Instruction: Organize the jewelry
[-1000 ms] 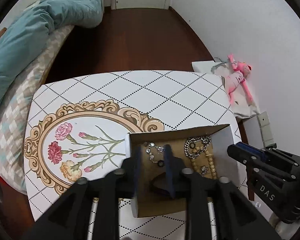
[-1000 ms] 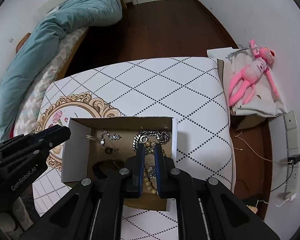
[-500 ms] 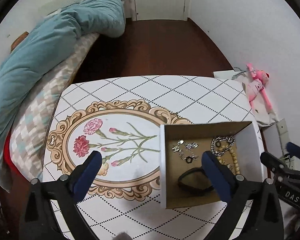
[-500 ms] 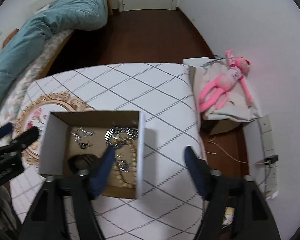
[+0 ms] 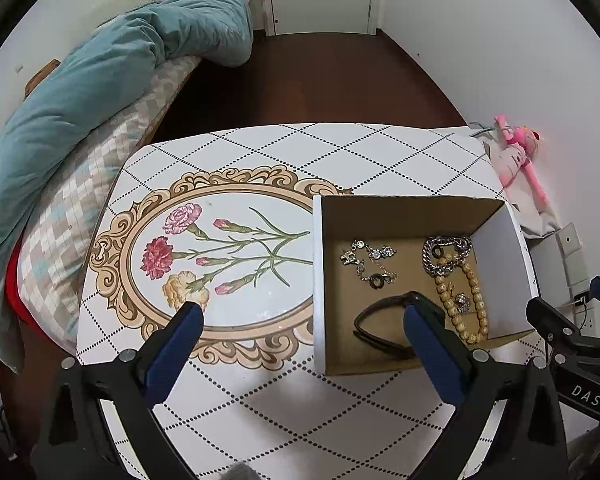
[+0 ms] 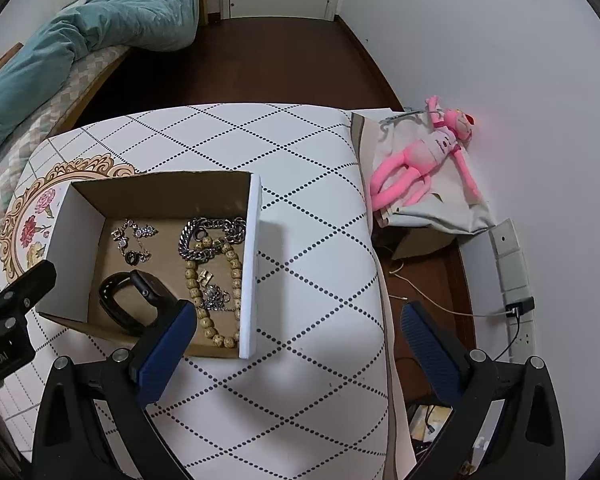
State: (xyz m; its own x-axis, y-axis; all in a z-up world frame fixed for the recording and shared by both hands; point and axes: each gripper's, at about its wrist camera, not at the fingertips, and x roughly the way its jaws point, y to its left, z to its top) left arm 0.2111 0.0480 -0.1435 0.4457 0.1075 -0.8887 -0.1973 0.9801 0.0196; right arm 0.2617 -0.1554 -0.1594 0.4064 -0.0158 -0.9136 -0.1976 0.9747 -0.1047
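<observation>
An open cardboard box (image 5: 318, 280) (image 6: 253, 264) stands on the white patterned table. Inside lie a thin chain bracelet (image 5: 368, 260) (image 6: 134, 238), a thick silver chain (image 5: 446, 252) (image 6: 210, 234), a wooden bead strand (image 5: 466, 304) (image 6: 212, 292) and a black watch (image 5: 380, 330) (image 6: 130, 296). My left gripper (image 5: 304, 320) is open and empty above the box's left wall. My right gripper (image 6: 296, 316) is open and empty above the table, right of the box.
The table (image 5: 260, 152) has a flower picture in a gold frame (image 5: 220, 252). A bed with a teal quilt (image 5: 100, 80) is at the left. A pink plush toy (image 6: 424, 164) lies on a bag by the right wall. Cables and a power strip (image 6: 512, 264) lie on the floor.
Both grippers were shut down in the box one second ago. They have opened wide and pulled up and back, the left to the left and the right to the right.
</observation>
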